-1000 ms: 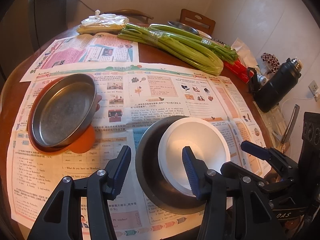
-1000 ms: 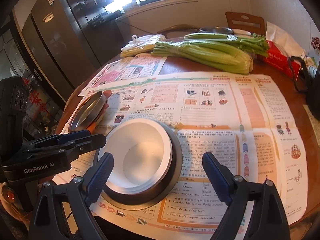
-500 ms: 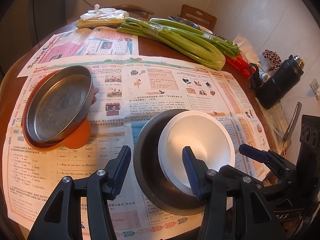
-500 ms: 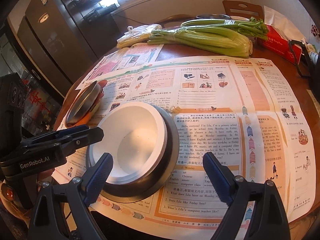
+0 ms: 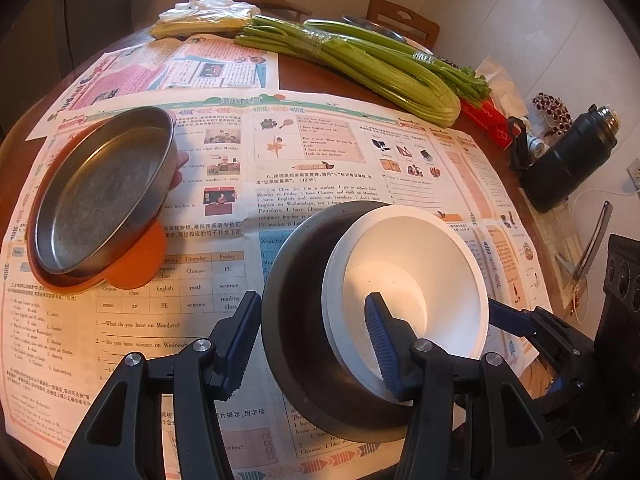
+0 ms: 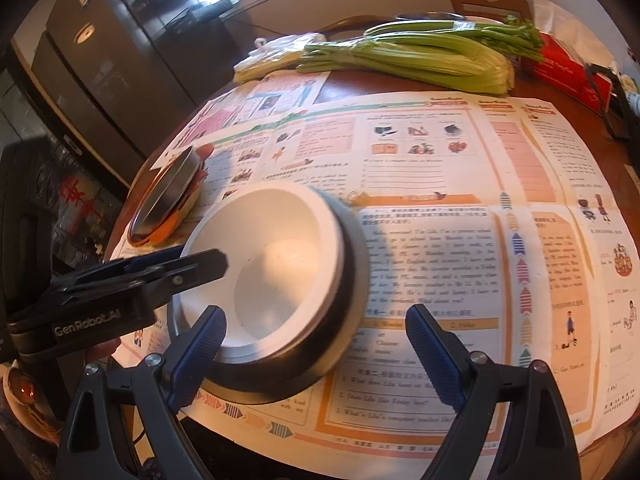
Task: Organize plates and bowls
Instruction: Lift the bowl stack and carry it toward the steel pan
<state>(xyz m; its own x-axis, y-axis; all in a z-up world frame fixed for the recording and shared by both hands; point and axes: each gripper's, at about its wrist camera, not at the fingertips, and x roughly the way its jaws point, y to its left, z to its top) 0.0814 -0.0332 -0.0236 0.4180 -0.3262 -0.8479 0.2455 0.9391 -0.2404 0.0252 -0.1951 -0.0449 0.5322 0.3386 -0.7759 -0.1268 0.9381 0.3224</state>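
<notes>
A white bowl point(image 5: 432, 260) sits nested in a dark metal bowl point(image 5: 296, 300), and the pair tilts over the newspaper. My left gripper point(image 5: 312, 340) is shut on their near wall, one finger outside the dark bowl and the other inside the white bowl. In the right wrist view the same white bowl point(image 6: 280, 248) and dark bowl point(image 6: 352, 280) lie just ahead of my right gripper point(image 6: 316, 354). It stands open and grips nothing. My left gripper point(image 6: 192, 262) reaches in from the left. A steel plate point(image 5: 104, 192) lies tilted on an orange plate point(image 5: 140, 260) at the left.
Newspapers point(image 5: 320, 152) cover the round wooden table. At the back lie celery stalks point(image 5: 360, 64) and a plastic bag point(image 5: 204, 16). A black flask point(image 5: 568, 164) and a red box point(image 6: 560, 68) stand at the right. The table's near edge is close below the bowls.
My left gripper has sunk a little toward the table with the nested bowls still in it. The right gripper has tipped slightly; its jaws stand as wide as before.
</notes>
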